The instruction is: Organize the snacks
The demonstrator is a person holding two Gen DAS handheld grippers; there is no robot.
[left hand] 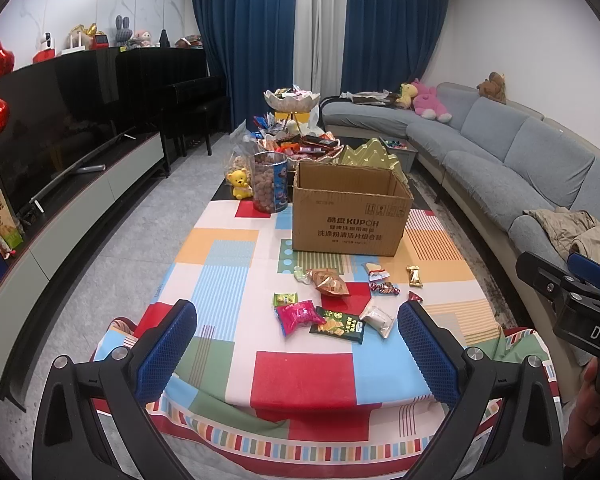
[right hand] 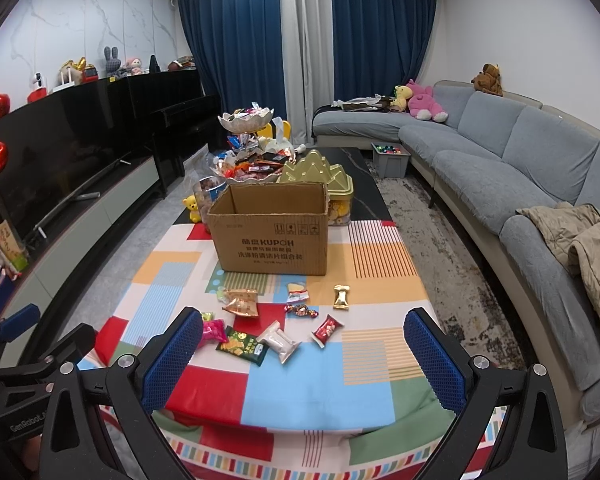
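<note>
**Both grippers spread wide over the snack table**

Left wrist view: the left gripper [left hand: 296,344] hangs above the near end of the patchwork tablecloth [left hand: 300,376], its 2 blue-padded fingers [left hand: 166,344] wide apart and holding nothing. Between the fingertips and just beyond them lie the loose snacks: a pink packet [left hand: 298,316], a dark green cracker packet [left hand: 338,325] touching it, and a white packet [left hand: 377,319] near the right finger. Farther ahead sit an orange packet [left hand: 330,282] and a gold-wrapped candy [left hand: 414,276]. Past them stands the open cardboard box [left hand: 350,216]. Part of the right gripper shows at the right edge.

Right wrist view: the right gripper [right hand: 303,350] is likewise spread open and empty. The pink packet [right hand: 214,331] sits just beside its left fingertip; the green cracker packet [right hand: 242,346], white packet [right hand: 279,340] and a red packet [right hand: 327,330] lie between the fingers. The cardboard box [right hand: 272,236] stands straight ahead, beyond the snacks.
</note>
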